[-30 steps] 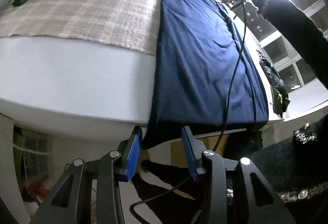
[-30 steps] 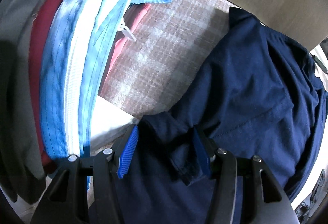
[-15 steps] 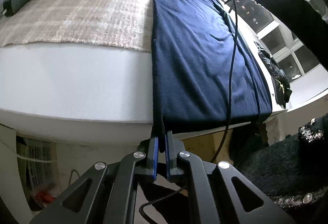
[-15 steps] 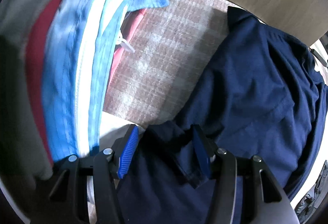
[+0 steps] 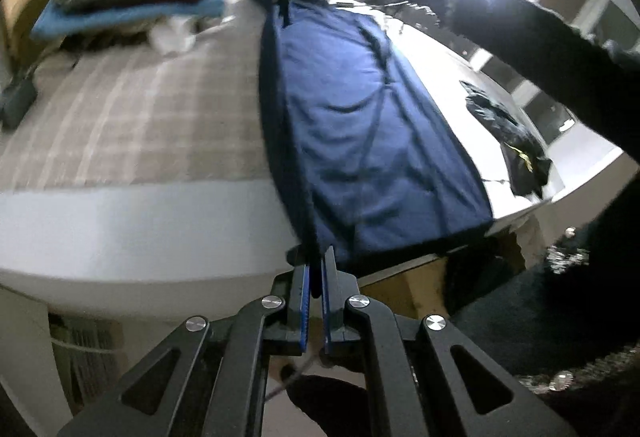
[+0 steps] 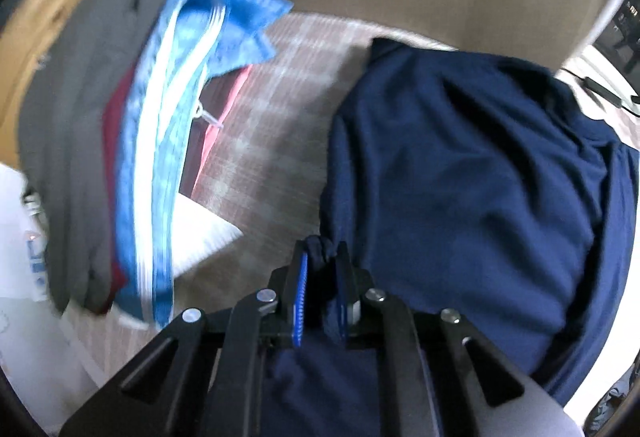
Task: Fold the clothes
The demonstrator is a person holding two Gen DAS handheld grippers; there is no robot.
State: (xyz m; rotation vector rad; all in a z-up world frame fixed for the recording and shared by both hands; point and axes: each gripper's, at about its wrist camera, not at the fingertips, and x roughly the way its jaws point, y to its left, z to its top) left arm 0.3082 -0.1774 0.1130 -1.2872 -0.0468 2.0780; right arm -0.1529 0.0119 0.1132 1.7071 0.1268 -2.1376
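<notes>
The navy shirt [image 5: 360, 125] lies lengthwise on the white bed [image 5: 132, 229], beside the plaid blanket [image 5: 132, 117]. A second ago both tools stood wide around its cloth; now the left gripper [image 5: 315, 277] is pinched narrow on the hem corner at the bed's near edge. The right gripper [image 6: 323, 269] is closing on a bunched fold of the shirt at the far end, near the stack of folded clothes [image 6: 140, 141]. That side edge rises off the bed, so I judge a lengthwise fold begins.
</notes>
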